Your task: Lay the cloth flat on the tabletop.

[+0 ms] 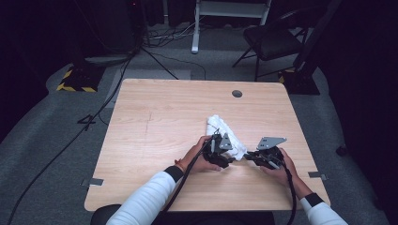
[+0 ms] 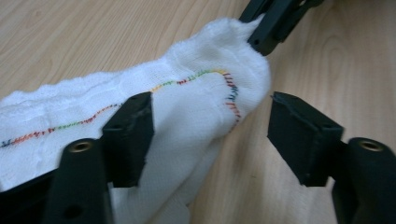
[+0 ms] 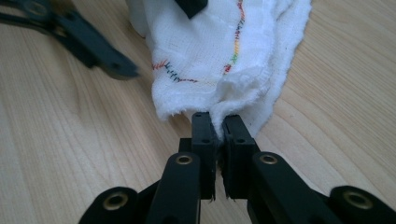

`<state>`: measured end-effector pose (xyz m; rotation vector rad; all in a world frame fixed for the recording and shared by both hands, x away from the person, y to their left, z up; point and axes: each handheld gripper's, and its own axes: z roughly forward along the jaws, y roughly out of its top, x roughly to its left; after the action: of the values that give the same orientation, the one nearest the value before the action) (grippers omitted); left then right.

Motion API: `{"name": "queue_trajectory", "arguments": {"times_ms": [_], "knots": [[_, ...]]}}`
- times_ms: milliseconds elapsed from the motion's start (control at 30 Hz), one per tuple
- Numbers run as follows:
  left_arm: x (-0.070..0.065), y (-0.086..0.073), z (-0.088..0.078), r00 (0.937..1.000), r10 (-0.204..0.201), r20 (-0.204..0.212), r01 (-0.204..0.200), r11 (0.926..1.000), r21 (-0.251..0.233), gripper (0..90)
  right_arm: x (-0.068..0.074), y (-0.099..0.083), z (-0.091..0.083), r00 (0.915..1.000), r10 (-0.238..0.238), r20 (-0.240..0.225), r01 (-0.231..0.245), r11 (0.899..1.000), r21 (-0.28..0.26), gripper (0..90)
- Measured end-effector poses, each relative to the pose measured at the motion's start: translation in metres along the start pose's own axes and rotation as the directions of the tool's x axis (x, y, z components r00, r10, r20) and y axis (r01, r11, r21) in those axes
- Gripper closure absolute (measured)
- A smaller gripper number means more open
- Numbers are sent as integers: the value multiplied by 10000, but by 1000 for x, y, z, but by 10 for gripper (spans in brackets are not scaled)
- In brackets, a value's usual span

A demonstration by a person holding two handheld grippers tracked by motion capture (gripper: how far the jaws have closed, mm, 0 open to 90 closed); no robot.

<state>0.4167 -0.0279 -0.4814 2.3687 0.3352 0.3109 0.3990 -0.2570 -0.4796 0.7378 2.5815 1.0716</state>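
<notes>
A crumpled white cloth (image 1: 224,130) with rainbow-coloured stitching lies on the wooden table (image 1: 159,122), right of centre. My right gripper (image 1: 247,156) is shut on the cloth's near corner; in the right gripper view the jaws (image 3: 215,125) pinch a fold of the cloth (image 3: 210,51). My left gripper (image 1: 231,159) is beside it at the same end of the cloth. In the left gripper view its jaws (image 2: 210,116) stand open astride the cloth's (image 2: 187,98) tip, one pad over the fabric and the other apart over bare wood. The right gripper's (image 2: 273,23) jaws grip the corner just beyond.
A round cable hole (image 1: 237,93) sits in the table's far right part. Past the table stand a black chair (image 1: 272,40) and a white frame (image 1: 225,18), with cables (image 1: 117,89) across the grey floor. Bare wood lies left of the cloth.
</notes>
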Motion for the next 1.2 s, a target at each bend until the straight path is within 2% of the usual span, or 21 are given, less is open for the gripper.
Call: {"name": "queue_trajectory", "arguments": {"times_ms": [67, 167, 233, 333, 400, 433, 467, 533, 700, 800, 933, 1067, 1200], "knots": [[1, -1, 2, 9994, 319, -111, -317, 9993, 183, 504, 1, 0, 0, 10000, -2, -67, 2, 10000, -57, 852], [5, -2, -3, 9982, 565, -202, -563, 9983, 115, 714, 2, -1, 0, 10000, -90, 12, 90, 10000, 2, 852], [8, -3, -9, 9979, 615, -193, -615, 9981, 10, 765, 3, -3, -1, 9999, -109, 83, 109, 9999, 14, 853], [15, -7, -27, 9992, 343, -224, -352, 9985, -428, 779, 2, -3, -3, 9997, -104, 241, 104, 9999, -15, 856], [19, -9, -42, 9974, 344, -640, -385, 9972, -645, 783, 2, -3, -5, 9993, -119, 353, 121, 9999, -45, 857], [19, -9, -42, 9974, 344, -640, -385, 9972, -645, 785, 2, -3, -7, 9990, -166, 418, 168, 9998, -54, 858], [21, -11, -57, 9945, 308, -1003, -401, 9950, -918, 786, 2, -3, -8, 9988, -148, 471, 154, 9998, -117, 859], [24, -13, -71, 9931, 159, -1164, -294, 9928, -1159, 789, 1, -4, -12, 9987, -22, 505, 36, 9996, -279, 861], [36, -28, -97, 9889, -528, -1388, 332, 9897, -1394, 792, -4, -4, -22, 9971, 159, 749, -114, 9981, -603, 863], [40, -43, -111, 9840, -820, -1580, 605, 9887, -1369, 795, -6, -6, -28, 9961, 255, 846, -192, 9971, -739, 863], [38, -66, -124, 9802, -1038, -1687, 880, 9912, -986, 800, -8, -8, -35, 9945, 355, 990, -268, 9958, -875, 863], [35, -87, -132, 9788, -1315, -1571, 1211, 9899, -739, 816, -11, -11, -38, 9928, 462, 1107, -366, 9955, -877, 863], [29, -105, -133, 9785, -1589, -1314, 1549, 9871, -403, 815, -12, -13, -38, 9921, 539, 1129, -458, 9963, -734, 861]]}}
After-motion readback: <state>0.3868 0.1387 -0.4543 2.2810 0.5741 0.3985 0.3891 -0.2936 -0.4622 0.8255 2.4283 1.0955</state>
